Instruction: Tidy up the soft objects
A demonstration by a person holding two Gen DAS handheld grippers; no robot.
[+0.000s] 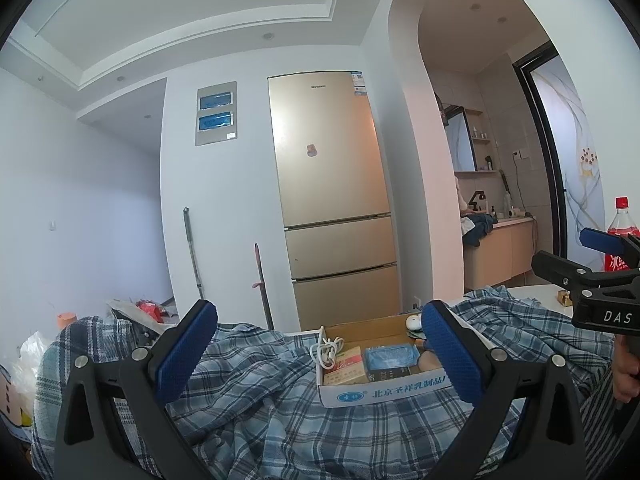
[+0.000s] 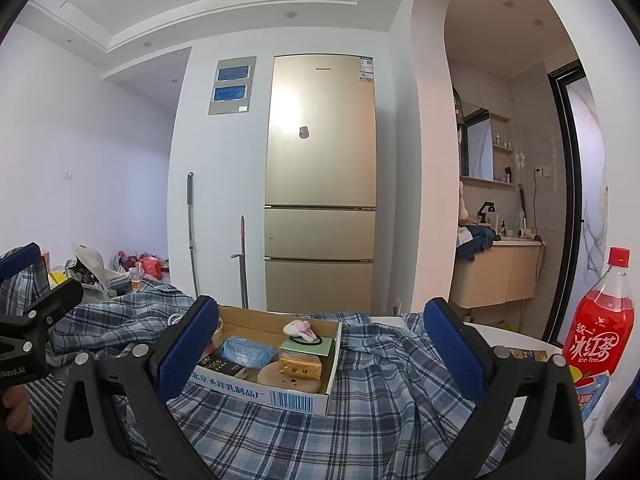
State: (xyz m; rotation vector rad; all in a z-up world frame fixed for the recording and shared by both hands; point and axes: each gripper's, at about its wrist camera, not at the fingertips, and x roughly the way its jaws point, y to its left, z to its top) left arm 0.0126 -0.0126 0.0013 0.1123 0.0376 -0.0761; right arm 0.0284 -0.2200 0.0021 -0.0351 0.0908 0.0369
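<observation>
A blue and white plaid shirt (image 1: pixel 260 412) lies crumpled across a white table (image 1: pixel 536 292). On top of it sits an open cardboard box (image 1: pixel 384 394) with small packets and a white cable inside. My left gripper (image 1: pixel 319 320) is open just above the shirt, and the box lies ahead between its blue pads. In the right wrist view the same shirt (image 2: pixel 380 400) and box (image 2: pixel 260 394) lie ahead of my right gripper (image 2: pixel 320 320), which is also open. A small white and pink plush (image 2: pixel 298 330) rests at the box's far end.
A red ice tea bottle (image 2: pixel 596 328) stands on the table's right edge. The other gripper (image 1: pixel 600 276) hovers at the right, held by a hand. A gold fridge (image 2: pixel 320 168), mop handles and a pile of bags (image 2: pixel 120 268) stand beyond the table.
</observation>
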